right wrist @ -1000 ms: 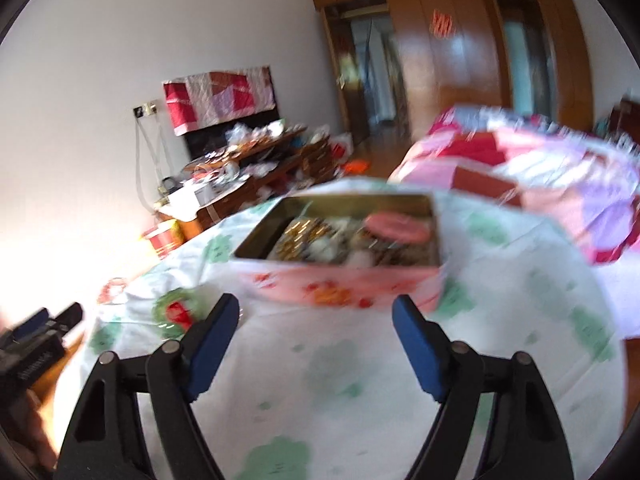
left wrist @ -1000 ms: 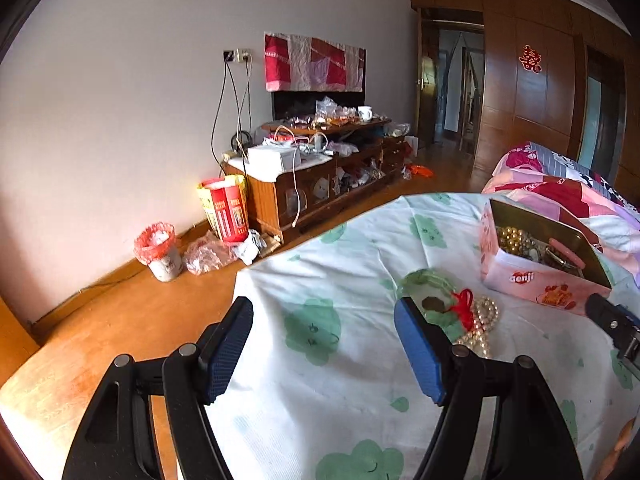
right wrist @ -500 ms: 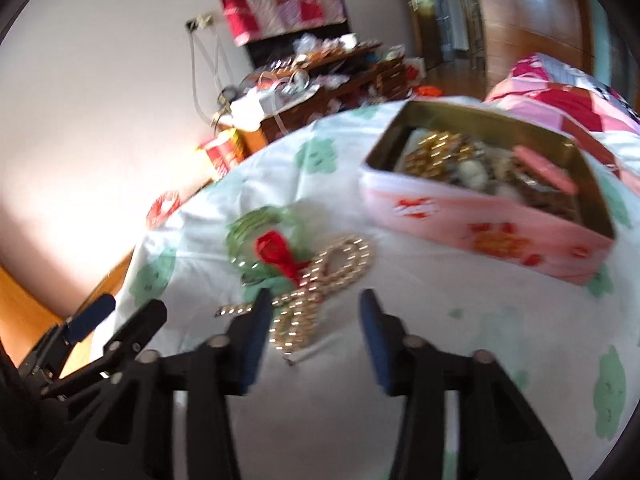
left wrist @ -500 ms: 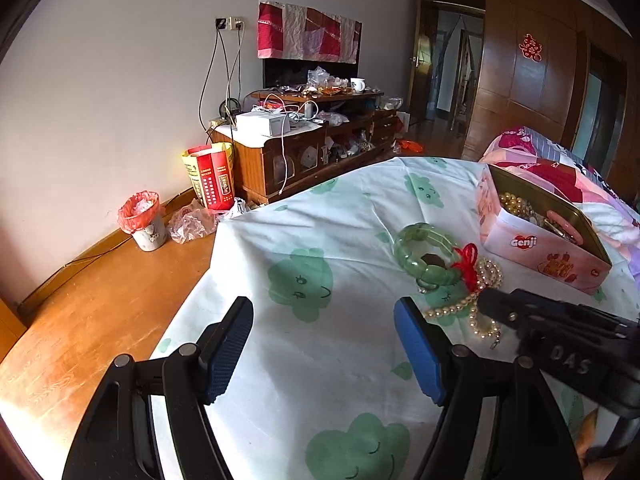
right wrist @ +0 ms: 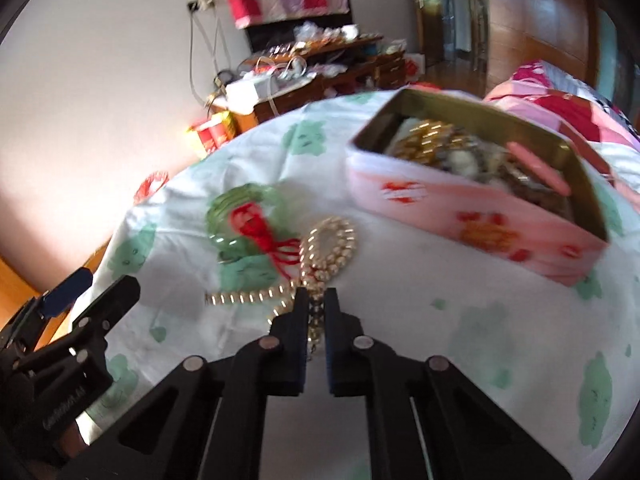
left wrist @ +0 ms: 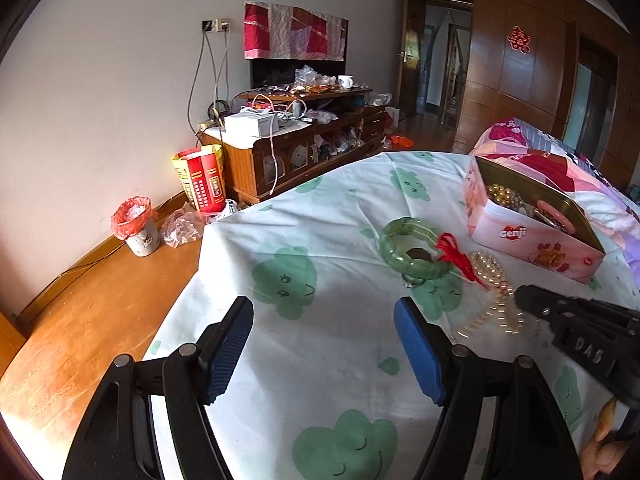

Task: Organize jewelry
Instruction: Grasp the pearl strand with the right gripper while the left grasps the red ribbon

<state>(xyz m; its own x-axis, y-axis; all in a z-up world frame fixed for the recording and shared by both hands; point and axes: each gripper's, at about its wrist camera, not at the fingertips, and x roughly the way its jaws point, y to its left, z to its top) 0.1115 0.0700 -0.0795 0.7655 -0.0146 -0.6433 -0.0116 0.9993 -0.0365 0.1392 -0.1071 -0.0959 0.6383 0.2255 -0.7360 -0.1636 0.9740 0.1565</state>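
pearl necklace (right wrist: 320, 256): pale gold beads, looped, pinched in right claw (right wrist: 316, 308).

Two grippers are in view: the left gripper (left wrist: 322, 344), jaws wide apart, and the right gripper (right wrist: 316, 316), jaws nearly closed around beads. One pink tin box (left wrist: 532, 224) sits on one tablecloth (left wrist: 320, 248) printed with green clouds. Loose on the cloth just left of the box lie three pieces: one green bangle (left wrist: 412, 248), one red tassel (left wrist: 454, 250) touching that bangle, and one pearl bead necklace (left wrist: 490, 280). Inside the box are one pink oblong piece (right wrist: 536, 164) and a heap of gold beads (right wrist: 430, 140), too tangled to count. Beyond the cloth, well left of the box: one red-lined wastebasket (left wrist: 136, 226) and one red-and-yellow sack (left wrist: 200, 178).
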